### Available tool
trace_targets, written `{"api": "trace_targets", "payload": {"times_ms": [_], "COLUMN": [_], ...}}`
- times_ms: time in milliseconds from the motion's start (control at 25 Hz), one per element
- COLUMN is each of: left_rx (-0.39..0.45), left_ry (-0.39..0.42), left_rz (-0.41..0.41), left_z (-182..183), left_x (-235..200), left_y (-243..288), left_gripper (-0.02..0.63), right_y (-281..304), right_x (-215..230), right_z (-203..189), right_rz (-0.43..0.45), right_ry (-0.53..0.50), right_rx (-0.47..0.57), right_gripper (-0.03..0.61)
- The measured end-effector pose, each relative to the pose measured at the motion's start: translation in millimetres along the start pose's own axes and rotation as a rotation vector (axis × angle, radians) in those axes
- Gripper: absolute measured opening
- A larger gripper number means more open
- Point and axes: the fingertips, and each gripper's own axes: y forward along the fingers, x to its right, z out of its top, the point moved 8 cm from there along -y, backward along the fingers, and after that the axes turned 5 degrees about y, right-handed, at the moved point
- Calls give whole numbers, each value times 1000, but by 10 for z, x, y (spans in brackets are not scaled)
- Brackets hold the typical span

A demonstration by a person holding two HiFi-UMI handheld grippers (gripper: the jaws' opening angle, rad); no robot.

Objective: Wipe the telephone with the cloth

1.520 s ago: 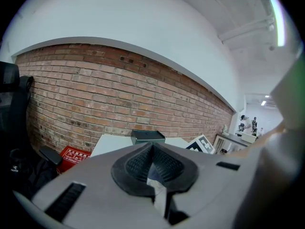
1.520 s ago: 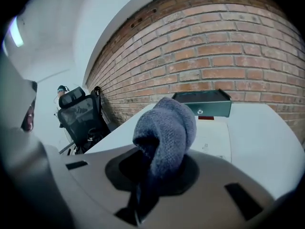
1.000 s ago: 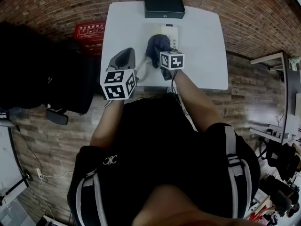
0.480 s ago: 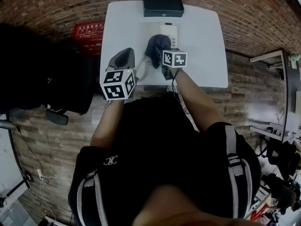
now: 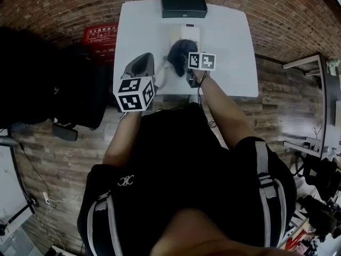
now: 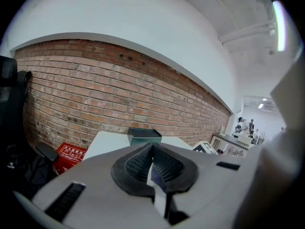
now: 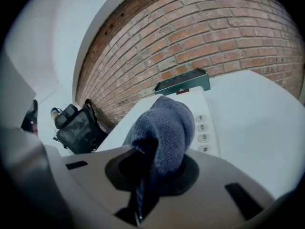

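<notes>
A white telephone (image 5: 190, 34) lies on the white table (image 5: 229, 41), with its keypad (image 7: 202, 133) showing in the right gripper view. My right gripper (image 5: 187, 63) is shut on a dark blue-grey knitted cloth (image 7: 164, 128), and the cloth (image 5: 179, 51) rests on the near part of the phone. The left gripper (image 5: 139, 67) hovers at the table's near left edge with its jaws closed together and nothing between them; its pads (image 6: 153, 163) meet in the left gripper view.
A dark green box (image 5: 184, 5) stands at the table's far edge, also seen as the box (image 6: 144, 136) ahead of the left gripper. A red crate (image 5: 100, 34) and a black bag (image 5: 48, 79) sit on the floor left of the table. A brick wall (image 6: 95, 99) lies behind.
My right gripper has slid the cloth farther along the phone, away from me and slightly right. The left gripper has stayed in place.
</notes>
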Motion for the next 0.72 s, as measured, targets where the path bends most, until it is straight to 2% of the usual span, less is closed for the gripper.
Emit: {"api": "trace_targets", "payload": {"times_ms": [80, 120, 280, 360, 520, 720], "left_rx": [-2, -4, -14, -17, -30, -37], "left_ry": [6, 7, 7, 6, 4, -4], "left_rz": [-6, -9, -17, -19, -23, -20], "left_z": [0, -6, -30, -40, -83, -119], "left_x": [25, 37, 64, 87, 119, 120], "left_y": [1, 5, 22, 25, 40, 49], "left_gripper": [2, 2, 2, 2, 2, 2], "right_y": [21, 33, 45, 39, 31, 42], "right_x": [127, 183, 185, 178, 201, 204], "right_z": [-41, -67, -76, -82, -75, -71], "right_rz": [-94, -113, -128, -134, -124, -94], "right_ry": [-21, -27, -82, -78, -65, -110], "right_rx": [-52, -70, -93, -93, -97, -99], "right_gripper": [37, 37, 37, 37, 37, 37]}}
